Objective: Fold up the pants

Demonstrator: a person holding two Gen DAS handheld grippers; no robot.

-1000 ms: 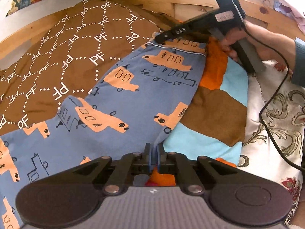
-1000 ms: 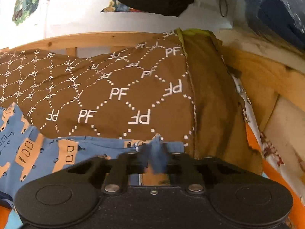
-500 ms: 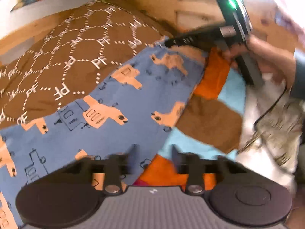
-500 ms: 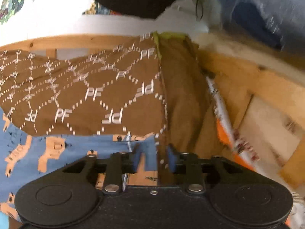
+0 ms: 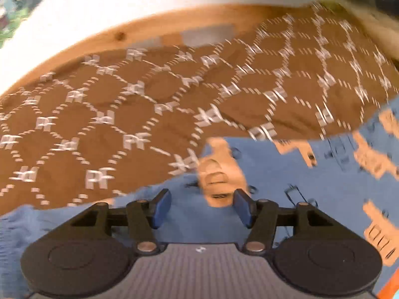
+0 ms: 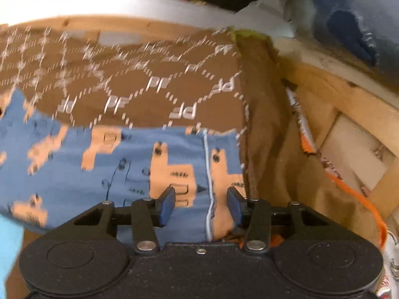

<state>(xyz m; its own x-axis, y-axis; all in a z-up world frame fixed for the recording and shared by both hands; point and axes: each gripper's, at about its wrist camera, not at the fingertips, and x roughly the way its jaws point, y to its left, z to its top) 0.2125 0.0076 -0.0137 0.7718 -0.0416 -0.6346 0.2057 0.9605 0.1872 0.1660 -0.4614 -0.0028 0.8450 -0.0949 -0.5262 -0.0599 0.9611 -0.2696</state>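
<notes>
Pants (image 6: 124, 169): blue, orange vehicle print; flat on brown PF-patterned blanket (image 5: 124, 114), wooden bed frame (image 6: 349, 104) beyond. Long axis across both views, left to right. Left gripper (image 5: 203, 208): jaws spread, empty, above plain cloth. Right gripper (image 6: 200, 205): jaws spread, empty, straddling white-piped seam at cloth's right end; probably nearer a graspable edge.

The pants (image 6: 124, 174) are mid-blue, printed with peach-orange vehicles and thin dark line drawings; a pale stripe runs along one seam. The blanket (image 5: 124, 124) beneath is brown with a white dotted lattice and white "PF" letters. The bed frame (image 6: 336, 94) is light, knotted wood. Both tongs, left (image 5: 203, 208) and right (image 6: 200, 205), are black with blue pads.
</notes>
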